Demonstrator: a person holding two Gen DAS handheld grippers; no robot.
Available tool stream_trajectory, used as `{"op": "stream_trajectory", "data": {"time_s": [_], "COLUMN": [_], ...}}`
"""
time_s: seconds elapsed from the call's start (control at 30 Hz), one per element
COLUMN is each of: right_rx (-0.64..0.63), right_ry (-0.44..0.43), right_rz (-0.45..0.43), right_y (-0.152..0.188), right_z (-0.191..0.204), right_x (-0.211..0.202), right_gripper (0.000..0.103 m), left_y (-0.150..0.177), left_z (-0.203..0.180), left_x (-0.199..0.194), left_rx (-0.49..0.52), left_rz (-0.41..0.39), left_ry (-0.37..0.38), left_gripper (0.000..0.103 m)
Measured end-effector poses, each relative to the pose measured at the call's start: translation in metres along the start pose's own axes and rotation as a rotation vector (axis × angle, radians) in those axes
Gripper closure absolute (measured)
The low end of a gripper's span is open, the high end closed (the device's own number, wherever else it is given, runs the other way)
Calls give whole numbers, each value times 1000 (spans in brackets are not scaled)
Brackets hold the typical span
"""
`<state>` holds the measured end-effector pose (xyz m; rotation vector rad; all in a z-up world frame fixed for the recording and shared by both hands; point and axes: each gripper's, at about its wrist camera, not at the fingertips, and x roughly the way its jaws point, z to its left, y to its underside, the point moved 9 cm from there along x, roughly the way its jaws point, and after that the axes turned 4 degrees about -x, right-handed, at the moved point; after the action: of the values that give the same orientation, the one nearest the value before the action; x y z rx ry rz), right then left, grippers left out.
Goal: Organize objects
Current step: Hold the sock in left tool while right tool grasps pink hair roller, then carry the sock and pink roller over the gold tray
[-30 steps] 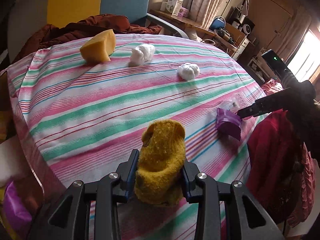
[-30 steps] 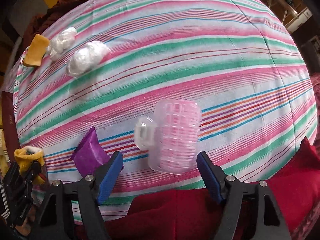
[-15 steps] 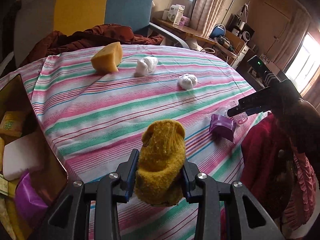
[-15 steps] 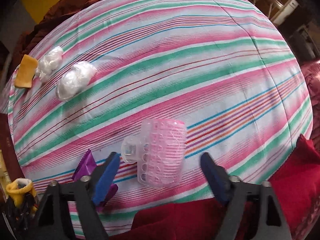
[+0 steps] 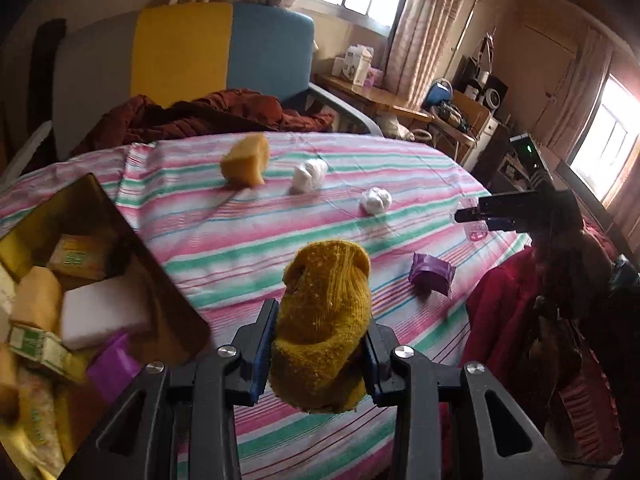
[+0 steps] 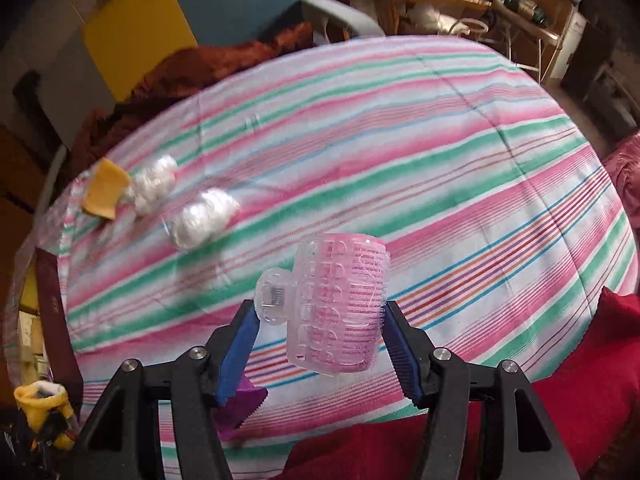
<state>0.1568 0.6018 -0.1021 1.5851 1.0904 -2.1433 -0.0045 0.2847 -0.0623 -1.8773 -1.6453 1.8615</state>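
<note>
Both picks look done: the left gripper [image 5: 320, 344] clamps a mustard sock [image 5: 324, 320], the right gripper [image 6: 320, 338] a pink hair clip [image 6: 336, 304] (both lifted off the striped cloth [image 6: 400, 152]). Next, probably carry them left to the open box [image 5: 100, 216].

1. Lower part of the mustard sock [image 5: 324, 320] hidden between the blue pads of the left gripper [image 5: 318, 350]; in the right wrist view, only its cuff visible at the bottom left corner.
2. Open box [image 5: 100, 216] at the bed's left edge cut off by the picture's left edge; labels on the packets inside too blurred to read.
3. Purple packet [image 6: 236, 408] mostly hidden behind the right gripper's [image 6: 320, 340] left finger.
4. Orange sponge [image 6: 105, 190] and two white bundles [image 6: 204, 220] near the far left edge of the striped bedspread [image 6: 400, 152] smeared by motion blur.
5. Clear pink clip [image 5: 474, 226] barely visible past the far gripper's tips in the left wrist view.
</note>
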Motion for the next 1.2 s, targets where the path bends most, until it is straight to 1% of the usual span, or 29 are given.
{"op": "stream_trajectory", "data": {"time_s": [0.03, 0.07, 0.13, 0.23, 0.37, 0.47, 0.6, 0.67, 0.77, 0.87, 0.97, 1.03, 1.07, 1.13, 1.17, 1.2], "right_rx": [2, 5, -7, -60, -154, -228, -336, -401, -486, -531, -553, -546, -557, -588, -597, -599], "right_ry": [6, -1, -27, -57, -128, -210, -331, -391, -458, -520, -543, -559, -539, -442, -411, -419], "right_rz": [-13, -24, -47, -90, -140, -154, -138, -121, -97, -67, -52, -33, -39, -64, -61, -45], "right_y": [-4, -7, -5, -3, -2, 5, 29, 48, 76, 98, 115, 124, 124, 125, 126, 129], "right_z": [10, 16, 27, 57, 118, 175, 253, 297, 353, 393, 416, 427, 426, 427, 427, 428], "right_x": [6, 4, -8, -30, -51, -58, -60, -61, -58, -51, -43, -36, -31, -21, -16, -13], "right_gripper": [40, 40, 40, 40, 40, 40, 40, 40, 40, 40, 40, 40, 40, 39, 38, 38], "left_y": [-1, -2, -2, 1, 12, 24, 37, 41, 43, 39, 40, 42, 43, 47, 50, 51], "left_z": [6, 14, 32, 61, 101, 135, 173, 190, 219, 237, 247, 247, 246, 240, 236, 233], "left_x": [-7, -14, -28, -46, -69, -89, -109, -118, -139, -156, -166, -163, -161, -154, -150, -146], "left_rx": [-10, -24, -59, -113, -185, -241, -319, -360, -425, -460, -477, -480, -479, -473, -470, -468], "left_rz": [-10, -20, -40, -62, -84, -102, -119, -135, -181, -217, -236, -231, -225, -209, -199, -190], "left_ry": [-9, -16, -42, -81, -146, -205, -261, -276, -294, -315, -328, -320, -313, -294, -284, -274], "left_gripper": [66, 66, 66, 66, 66, 66, 66, 66, 66, 66, 66, 66, 66, 66, 66, 66]}}
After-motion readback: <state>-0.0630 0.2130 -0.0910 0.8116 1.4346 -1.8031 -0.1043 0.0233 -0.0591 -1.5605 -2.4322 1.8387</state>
